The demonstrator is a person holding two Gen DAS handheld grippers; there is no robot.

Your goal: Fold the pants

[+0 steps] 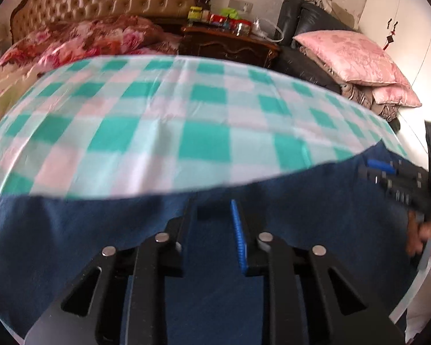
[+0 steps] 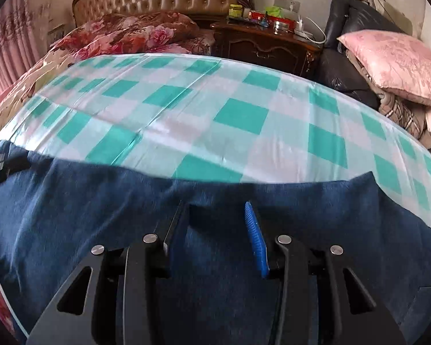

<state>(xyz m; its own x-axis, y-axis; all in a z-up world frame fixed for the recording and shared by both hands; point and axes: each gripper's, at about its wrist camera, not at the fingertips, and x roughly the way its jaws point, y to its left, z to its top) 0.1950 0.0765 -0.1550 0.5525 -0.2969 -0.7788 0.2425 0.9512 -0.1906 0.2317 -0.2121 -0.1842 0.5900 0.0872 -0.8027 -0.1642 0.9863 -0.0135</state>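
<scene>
Both grippers hang over the dark blue pants (image 1: 71, 244) with their jaws parted and nothing pinched between them. On the left gripper (image 1: 214, 210) a gap of blue cloth shows between the fingers; only the right-hand finger's ribbed blue pad (image 1: 239, 235) is plain, the other pad being turned edge-on and dark. The right gripper (image 2: 217, 210) looks much the same, its jaws apart above the cloth, and whether the fingertips touch the fabric cannot be told in either view.

The pants lie spread across the near part of a table covered by a green, pink and white checked cloth (image 1: 163, 109), their far edge running across both pictures. Their near and side parts are cut off by the frame and hidden under the gripper bodies, so waist and legs cannot be told apart.

At the left view's right edge the right gripper (image 1: 388, 172) appears blurred, with a hand (image 1: 428, 238) partly cut off.
</scene>
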